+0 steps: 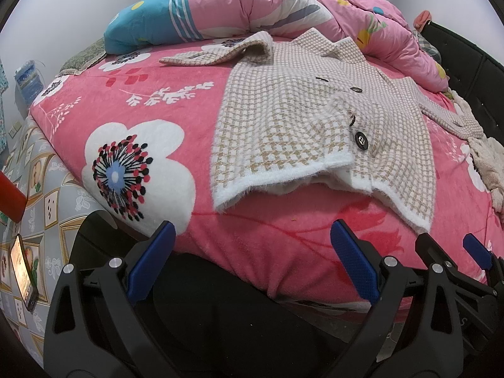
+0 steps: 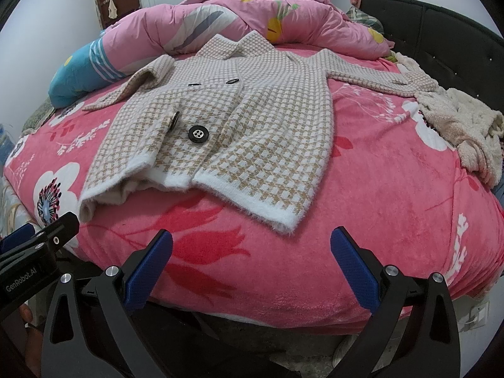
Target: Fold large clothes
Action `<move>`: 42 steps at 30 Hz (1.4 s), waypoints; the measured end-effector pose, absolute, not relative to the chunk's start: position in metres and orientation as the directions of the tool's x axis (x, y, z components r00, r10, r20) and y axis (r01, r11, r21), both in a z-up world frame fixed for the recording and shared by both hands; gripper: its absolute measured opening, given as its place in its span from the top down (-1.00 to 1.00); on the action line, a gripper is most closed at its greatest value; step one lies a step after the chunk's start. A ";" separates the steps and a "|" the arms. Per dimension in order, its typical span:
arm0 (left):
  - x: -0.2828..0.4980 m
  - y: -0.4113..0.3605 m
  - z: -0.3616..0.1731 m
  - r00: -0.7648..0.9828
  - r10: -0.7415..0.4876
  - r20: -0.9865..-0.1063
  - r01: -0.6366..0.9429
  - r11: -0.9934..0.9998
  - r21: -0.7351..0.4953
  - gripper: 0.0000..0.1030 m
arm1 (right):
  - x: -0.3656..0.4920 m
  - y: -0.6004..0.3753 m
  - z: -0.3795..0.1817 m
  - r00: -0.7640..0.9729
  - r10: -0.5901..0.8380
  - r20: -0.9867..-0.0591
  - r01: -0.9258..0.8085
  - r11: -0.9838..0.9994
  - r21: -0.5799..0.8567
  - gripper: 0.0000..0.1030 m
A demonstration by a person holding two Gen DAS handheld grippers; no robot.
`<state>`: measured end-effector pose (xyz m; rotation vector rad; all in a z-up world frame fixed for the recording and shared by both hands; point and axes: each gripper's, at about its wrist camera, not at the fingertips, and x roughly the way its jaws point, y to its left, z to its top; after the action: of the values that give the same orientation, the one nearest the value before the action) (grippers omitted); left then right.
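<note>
Coat (image 2: 226,126) in a beige-and-white check lies spread face up on a pink flowered blanket (image 2: 393,204) covering the bed, sleeves stretched out to either side, its white hem near the bed's front edge. Left gripper (image 1: 252,236) and right gripper (image 2: 252,242) hover at that edge with jaws spread wide, holding nothing. A rumpled pink quilt (image 2: 252,12) sits beyond the collar. What looks like a cream fleece garment (image 2: 463,126) lies by the coat's far sleeve.
</note>
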<state>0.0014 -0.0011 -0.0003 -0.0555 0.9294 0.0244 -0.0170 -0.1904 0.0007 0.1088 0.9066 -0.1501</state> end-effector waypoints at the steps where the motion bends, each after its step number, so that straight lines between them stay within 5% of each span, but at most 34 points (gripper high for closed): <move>1: 0.001 -0.001 0.000 0.597 -0.003 -0.802 -0.044 0.998 -0.037 -0.85 | -0.017 -0.190 0.001 0.607 -0.084 -0.790 0.176 0.984 0.030 -0.90; 42: 0.000 0.007 -0.001 0.599 -0.006 -0.801 -0.051 0.998 -0.046 -0.85 | -0.017 -0.187 0.006 0.620 -0.092 -0.780 0.169 0.985 0.018 -0.90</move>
<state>0.0004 0.0073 -0.0013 -0.0670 0.9280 0.0260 -0.0172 -0.1872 0.0061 0.0931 0.8904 -0.1503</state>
